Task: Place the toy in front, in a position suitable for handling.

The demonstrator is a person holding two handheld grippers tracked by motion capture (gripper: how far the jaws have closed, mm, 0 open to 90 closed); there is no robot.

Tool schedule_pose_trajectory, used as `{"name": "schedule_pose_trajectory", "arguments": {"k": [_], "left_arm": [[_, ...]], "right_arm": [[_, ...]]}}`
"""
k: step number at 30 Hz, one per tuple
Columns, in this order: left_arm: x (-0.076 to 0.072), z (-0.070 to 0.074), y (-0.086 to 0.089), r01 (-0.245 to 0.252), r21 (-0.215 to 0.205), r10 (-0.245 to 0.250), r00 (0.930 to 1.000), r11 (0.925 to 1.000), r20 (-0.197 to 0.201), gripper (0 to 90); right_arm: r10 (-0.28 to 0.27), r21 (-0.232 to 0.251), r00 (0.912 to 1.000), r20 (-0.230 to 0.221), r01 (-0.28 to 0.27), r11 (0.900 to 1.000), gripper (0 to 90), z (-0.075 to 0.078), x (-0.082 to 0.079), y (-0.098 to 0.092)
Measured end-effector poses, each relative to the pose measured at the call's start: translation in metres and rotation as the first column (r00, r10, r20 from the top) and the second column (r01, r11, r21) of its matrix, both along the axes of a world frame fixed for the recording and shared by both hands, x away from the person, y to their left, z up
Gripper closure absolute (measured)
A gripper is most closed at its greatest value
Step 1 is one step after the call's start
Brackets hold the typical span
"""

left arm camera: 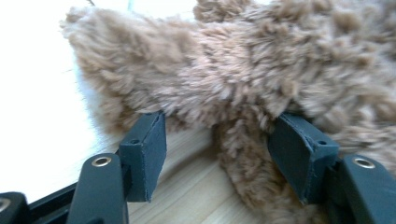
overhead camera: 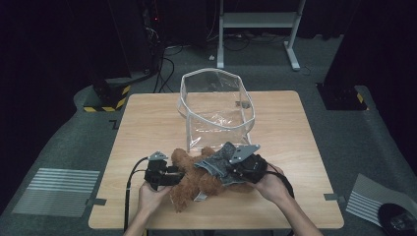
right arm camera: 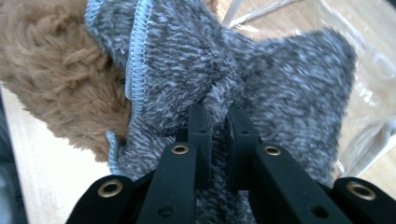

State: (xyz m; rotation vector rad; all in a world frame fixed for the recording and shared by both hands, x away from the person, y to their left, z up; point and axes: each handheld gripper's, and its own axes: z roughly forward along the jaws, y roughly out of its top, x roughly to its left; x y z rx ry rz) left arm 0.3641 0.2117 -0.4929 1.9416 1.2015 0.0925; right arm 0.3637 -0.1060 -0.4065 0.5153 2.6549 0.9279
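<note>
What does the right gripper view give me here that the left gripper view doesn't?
Right gripper view: the right gripper, fingers pinched on a fold of the grey fleece cloth, its pale blue stitched hem, and the clear plastic bag beyond.

Left gripper view: the left gripper, fingers spread either side of a furry limb of the brown plush toy; whether they press the fur is unclear.

Both: the brown plush toy and the wooden table.

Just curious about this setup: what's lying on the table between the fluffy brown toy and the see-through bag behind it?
Nothing: in the high view, just a short strip of bare table separates the brown plush toy from the clear bag.
</note>
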Motion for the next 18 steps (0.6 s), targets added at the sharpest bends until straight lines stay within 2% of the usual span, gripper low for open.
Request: {"name": "schedule_pose_trajectory", "arguments": {"k": [2, 4, 5, 7, 10, 12, 14, 16, 17, 18], "left_arm": [[0.002, -0.002, -0.001, 0.002, 0.007, -0.002, 1.0, 1.0, -0.004, 38.0], [0.001, -0.001, -0.002, 0.001, 0.026, -0.001, 0.9998, 0.9997, 0.021, 39.2], [0.002, -0.001, -0.002, -0.003, 0.024, 0.002, 0.9997, 0.9997, 0.026, 40.0], [0.006, 0.0, -0.002, -0.021, 0.001, 0.021, 0.9995, 0.9998, 0.023, 39.6], [0.013, 0.0, -0.005, -0.033, 0.012, 0.033, 0.9992, 0.9994, 0.025, 39.1], [0.018, -0.001, -0.005, -0.039, 0.021, 0.038, 0.9992, 0.999, 0.015, 38.8], [0.019, -0.002, -0.006, -0.04, 0.027, 0.04, 0.9991, 0.9988, 0.01, 39.0], [0.018, -0.002, -0.007, -0.035, 0.054, 0.035, 0.9994, 0.9979, 0.007, 41.2], [0.018, -0.002, -0.008, -0.033, 0.06, 0.033, 0.9995, 0.9976, 0.003, 41.2], [0.019, -0.003, -0.009, -0.029, 0.064, 0.03, 0.9995, 0.9975, -0.008, 40.6]], "right_arm": [[-0.013, 0.025, 0.9997, -0.021, 0.013, 1.0, 82.8, 0.001, 0.002, -0.011], [-0.008, 0.028, 0.9995, -0.03, 0.009, 1.0, 82.8, 0.002, -0.001, -0.022], [0.004, 0.035, 0.9992, -0.04, -0.003, 0.999, 82.8, 0.002, -0.005, -0.032], [0.005, 0.05, 0.9989, -0.046, -0.003, 0.999, 82.7, 0.003, -0.008, -0.038], [-0.013, 0.075, 0.9995, -0.03, 0.016, 0.997, 82.6, 0.004, -0.01, -0.039], [-0.034, 0.115, 0.9994, -0.009, 0.035, 0.993, 82.6, 0.004, -0.01, -0.033], [-0.024, 0.111, 0.9997, -0.008, 0.025, 0.994, 82.6, 0.002, -0.011, -0.03], [0.018, 0.071, 0.9997, -0.015, -0.017, 0.997, 82.6, -0.009, -0.02, -0.027], [0.018, 0.071, 0.9997, -0.015, -0.017, 0.997, 82.6, -0.009, -0.02, -0.027], [0.022, 0.084, 0.9993, -0.029, -0.02, 0.996, 82.6, -0.011, -0.028, -0.033]]}}
